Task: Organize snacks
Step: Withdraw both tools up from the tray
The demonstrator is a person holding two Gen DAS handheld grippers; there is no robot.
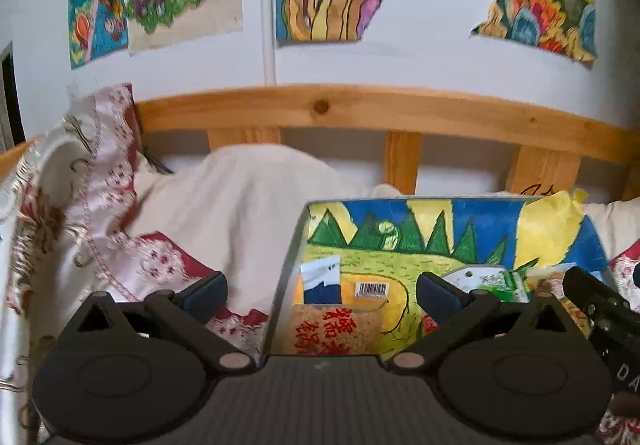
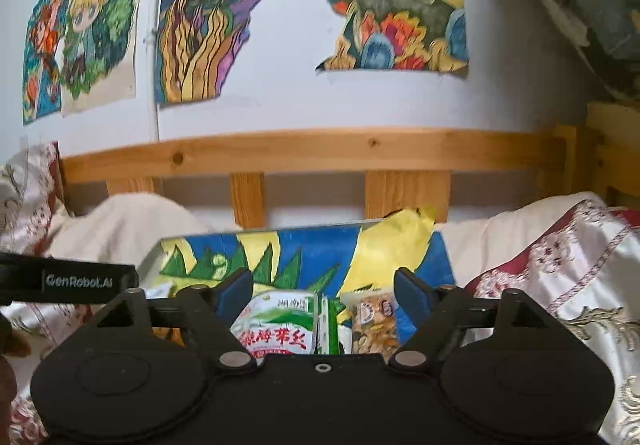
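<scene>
Your left gripper (image 1: 322, 291) has its fingers spread wide and empty; so does your right gripper (image 2: 324, 291). Both hover over a painted box (image 1: 460, 221) on the bed (image 1: 248, 197). Inside lie the snack packets: a brown one (image 1: 336, 329) at six o'clock, a green-and-white one (image 2: 276, 325) and a nut pack (image 2: 374, 321) toward three.
</scene>
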